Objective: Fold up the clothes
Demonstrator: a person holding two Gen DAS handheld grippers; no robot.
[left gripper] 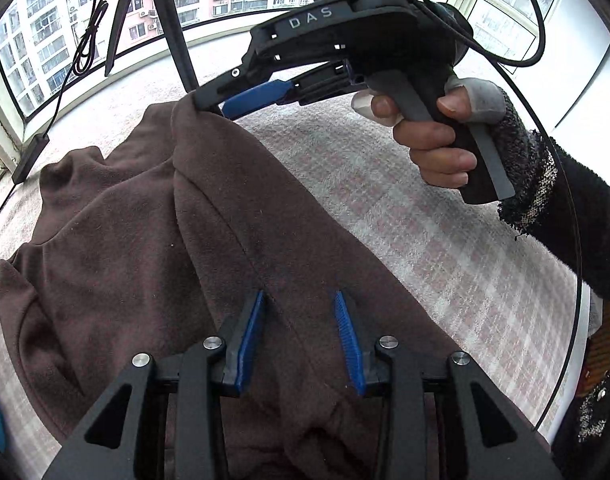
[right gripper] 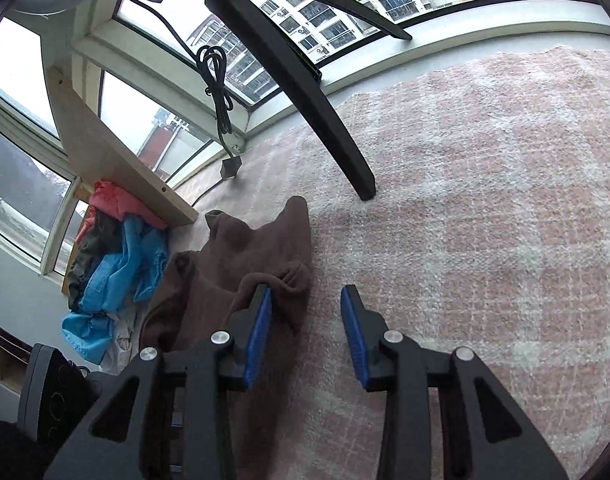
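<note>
Pink-and-white checked blanket covers the work surface, which sits against a curved bay window looking out on apartment blocks. In the left wrist view, a brown turtleneck sweater lies spread on the blanket, collar toward the window, with one side folded over the body. The left gripper hangs above the folded layer, its blue pads partly apart; cloth lies beneath them, and no pad presses on it. Farther right in the same view, the right gripper has its tips at the raised far corner of the fold, and whether they pinch the fabric cannot be told from here. A hand in a dark knit sleeve grips its handle.

In the right wrist view, a pile of clothes, coral and blue among them, sits at the left by the window frame. The sweater lies bunched beside it, touching the left pad of the right gripper, whose jaws stand partly apart over bare blanket. A black tripod leg rests on the blanket beyond.
</note>
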